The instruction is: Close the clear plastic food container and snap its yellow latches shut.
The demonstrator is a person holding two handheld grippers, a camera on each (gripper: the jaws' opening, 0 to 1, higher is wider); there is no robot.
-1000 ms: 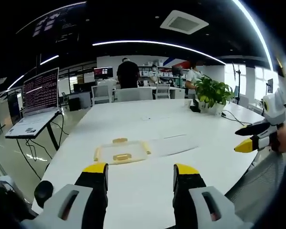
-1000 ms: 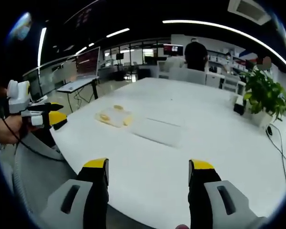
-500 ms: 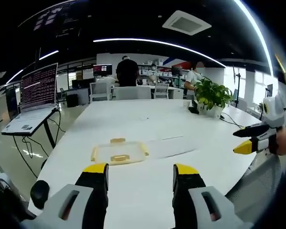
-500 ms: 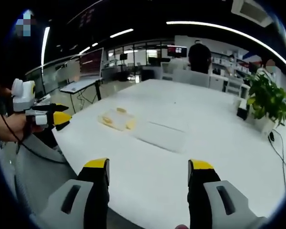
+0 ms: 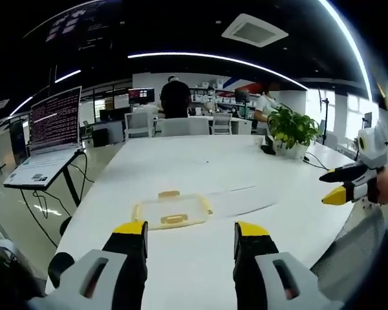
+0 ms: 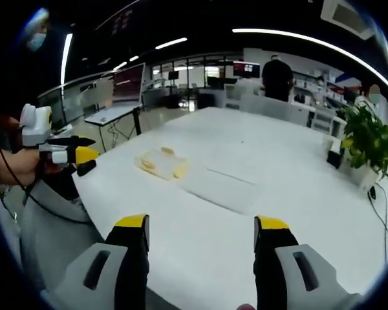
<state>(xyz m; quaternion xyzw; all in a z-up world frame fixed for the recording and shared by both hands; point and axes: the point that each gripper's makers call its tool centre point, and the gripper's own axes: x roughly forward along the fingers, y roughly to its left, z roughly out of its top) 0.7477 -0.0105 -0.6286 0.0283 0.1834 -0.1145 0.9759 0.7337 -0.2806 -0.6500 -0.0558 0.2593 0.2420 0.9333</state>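
The clear container (image 5: 171, 212) with its yellow latches (image 5: 174, 219) lies flat on the white surface (image 5: 207, 168), and the clear lid (image 5: 242, 198) rests just beside it on the side toward the potted plant (image 5: 291, 127). The left gripper (image 5: 190, 229) hangs short of the container with its fingers (image 5: 130, 228) spread apart around nothing, and the right gripper (image 6: 200, 224) is likewise spread and empty, well apart from the container (image 6: 160, 163). Beyond the container an open laptop (image 5: 48, 132) sits on a stand off the surface's edge, and people stand by desks at the far end.
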